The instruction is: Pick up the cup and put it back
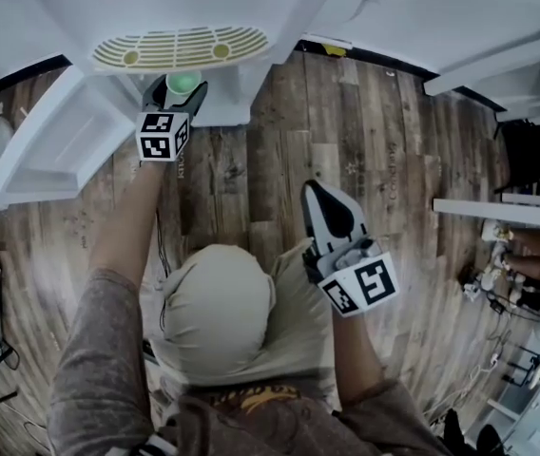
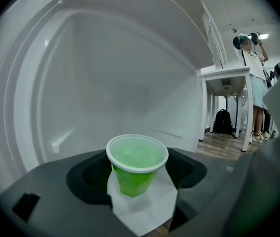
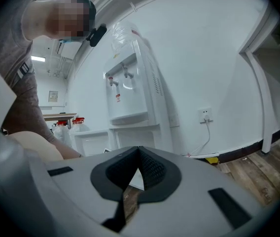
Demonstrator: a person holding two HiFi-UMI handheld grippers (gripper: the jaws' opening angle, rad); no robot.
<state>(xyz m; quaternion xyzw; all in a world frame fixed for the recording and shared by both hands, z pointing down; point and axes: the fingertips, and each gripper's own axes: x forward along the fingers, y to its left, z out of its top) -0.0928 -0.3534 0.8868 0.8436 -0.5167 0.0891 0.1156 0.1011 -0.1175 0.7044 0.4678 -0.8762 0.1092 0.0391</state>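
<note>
The green cup (image 2: 136, 164) sits upright between the jaws of the left gripper (image 1: 173, 103), which are spread wide and closed on its sides, right at the mouth of the white cupboard (image 2: 105, 83) under the water dispenser (image 1: 180, 8) and its drip tray (image 1: 180, 47). The cupboard door (image 1: 56, 145) stands open to the left. The right gripper (image 1: 314, 188) hangs well apart over the wooden floor (image 1: 365, 141), its jaws pressed together on nothing.

Cup (image 2: 136, 164) between the left gripper's (image 1: 181, 91) fingers (image 2: 85, 177), before the water dispenser (image 1: 184, 8); right gripper (image 1: 325, 218) well apart, rightward.
</note>
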